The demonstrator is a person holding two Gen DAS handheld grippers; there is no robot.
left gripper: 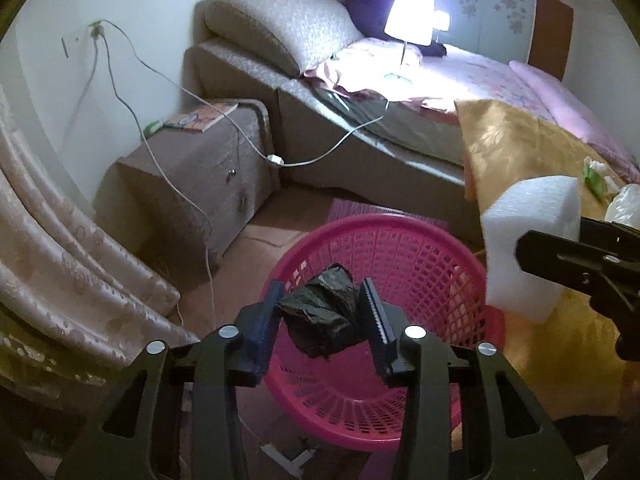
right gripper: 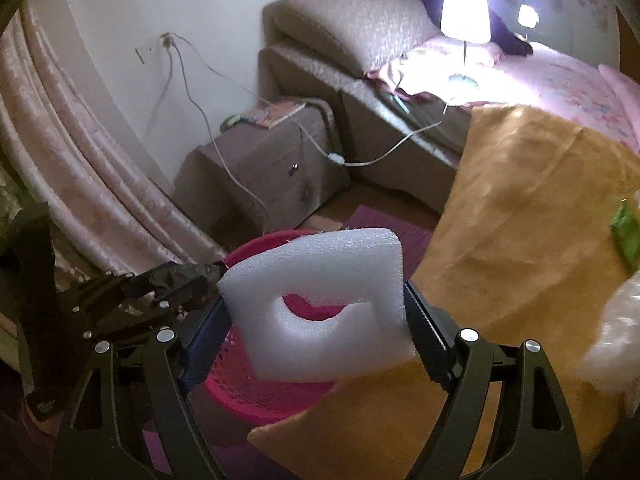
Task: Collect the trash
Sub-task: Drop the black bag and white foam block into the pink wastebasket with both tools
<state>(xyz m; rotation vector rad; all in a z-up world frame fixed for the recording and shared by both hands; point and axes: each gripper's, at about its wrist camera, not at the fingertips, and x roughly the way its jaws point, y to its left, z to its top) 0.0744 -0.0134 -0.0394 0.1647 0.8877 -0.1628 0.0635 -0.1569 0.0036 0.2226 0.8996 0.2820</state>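
Closest to the lens in the left wrist view, the left gripper (left gripper: 322, 288) rises from 6 o'clock with a crumpled black plastic bag (left gripper: 320, 320) between its pads; the bag seems to touch both, so the jaws are partly closed on it. The bag hangs over the mouth of the pink basket (left gripper: 420, 264), which stands on the floor just past centre toward 5 o'clock. Starting from the left of that view, a pale patterned curtain (left gripper: 60, 220) fills the 9 o'clock edge. A brown bedside cabinet (left gripper: 200, 168) at 10 o'clock carries a book (left gripper: 204, 116), and a white cable (left gripper: 320, 156) sags across to the bed (left gripper: 500, 76). A lit lamp (left gripper: 412, 18) stands on the bed at 1 o'clock, and a yellow cloth (left gripper: 520, 148) drapes over the bed edge at 3 o'clock. There the white foam block (left gripper: 528, 240) shows beside the basket rim, clamped from the right. In the right wrist view the right gripper (right gripper: 316, 300) has its wide-set jaws pressed on both sides of that foam block (right gripper: 320, 264), held at centre above the basket (right gripper: 248, 248). The left gripper (right gripper: 176, 280) with its bag sits at 9 o'clock, the yellow cloth (right gripper: 520, 200) at 3 o'clock. A green wrapper (right gripper: 626, 236) and some clear plastic (right gripper: 616, 320) lie on it at the right edge.
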